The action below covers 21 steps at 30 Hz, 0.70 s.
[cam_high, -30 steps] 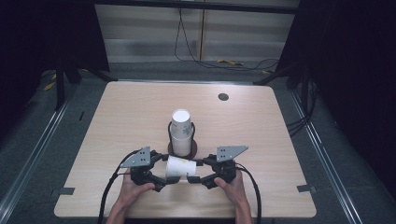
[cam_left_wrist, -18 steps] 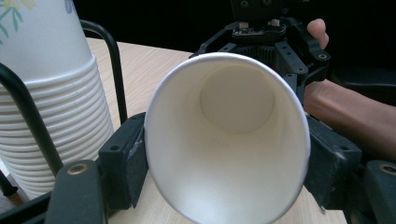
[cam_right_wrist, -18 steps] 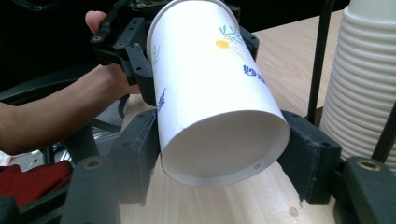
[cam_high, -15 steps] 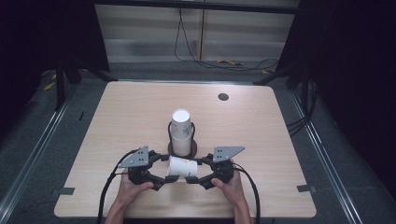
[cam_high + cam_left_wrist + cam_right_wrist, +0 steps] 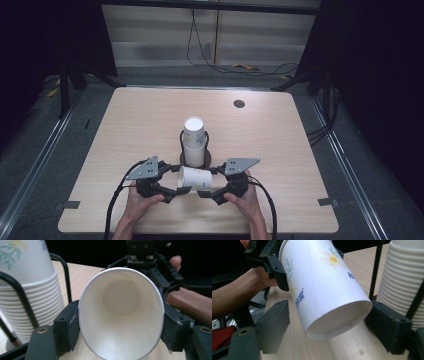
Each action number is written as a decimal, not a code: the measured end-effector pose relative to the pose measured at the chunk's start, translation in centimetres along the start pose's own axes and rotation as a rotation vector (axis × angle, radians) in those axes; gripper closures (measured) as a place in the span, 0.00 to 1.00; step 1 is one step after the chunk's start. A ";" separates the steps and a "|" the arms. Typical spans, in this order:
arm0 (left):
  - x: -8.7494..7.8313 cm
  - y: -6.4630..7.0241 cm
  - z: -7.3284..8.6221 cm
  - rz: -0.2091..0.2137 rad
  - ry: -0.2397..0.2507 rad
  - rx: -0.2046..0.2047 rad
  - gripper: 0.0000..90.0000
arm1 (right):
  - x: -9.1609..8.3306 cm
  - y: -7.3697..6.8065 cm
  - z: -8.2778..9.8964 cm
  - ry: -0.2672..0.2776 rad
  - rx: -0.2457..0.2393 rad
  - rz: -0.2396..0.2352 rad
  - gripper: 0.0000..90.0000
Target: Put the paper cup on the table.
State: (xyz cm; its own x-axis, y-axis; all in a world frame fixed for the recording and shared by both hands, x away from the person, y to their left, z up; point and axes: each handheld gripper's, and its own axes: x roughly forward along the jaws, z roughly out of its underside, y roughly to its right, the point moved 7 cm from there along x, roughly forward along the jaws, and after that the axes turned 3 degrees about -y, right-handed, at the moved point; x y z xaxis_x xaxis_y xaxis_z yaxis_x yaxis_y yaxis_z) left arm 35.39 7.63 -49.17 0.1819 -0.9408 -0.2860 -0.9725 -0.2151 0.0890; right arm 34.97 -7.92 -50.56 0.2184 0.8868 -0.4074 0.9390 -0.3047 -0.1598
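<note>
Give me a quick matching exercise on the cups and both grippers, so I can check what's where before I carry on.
Things:
1. loose cup
2. cup stack
3. left gripper
4. right gripper

States:
A. fingers clamped on the loose cup's rim
B. upright in the black wire holder
C. fingers apart around the loose cup's base
D. on its side, mouth toward the left gripper

Pairs: 1-D, 2-B, 3-A, 4-C.

The left gripper's fingers have just been closing on the rim. The right gripper's have just been opening, with the base between them.
</note>
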 end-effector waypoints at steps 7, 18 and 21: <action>-0.1 -0.5 0.0 -0.016 -0.006 -0.022 0.31 | -0.9 0.4 -0.1 0.046 0.002 0.059 0.15; -0.6 -0.7 0.1 -0.040 -0.039 -0.031 0.30 | -3.1 1.8 0.0 0.179 0.050 0.261 0.15; -0.9 -0.6 0.1 -0.045 -0.045 -0.039 0.30 | -3.8 1.9 0.0 0.216 0.064 0.309 0.14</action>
State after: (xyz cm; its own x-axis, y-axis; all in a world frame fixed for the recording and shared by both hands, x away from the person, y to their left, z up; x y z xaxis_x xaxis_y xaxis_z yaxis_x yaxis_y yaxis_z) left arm 35.79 8.65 -49.09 0.2179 -0.9174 -0.3330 -0.9569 -0.2679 0.1121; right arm 35.96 -11.86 -49.34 0.5455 0.8006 -0.2478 0.8032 -0.5839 -0.1181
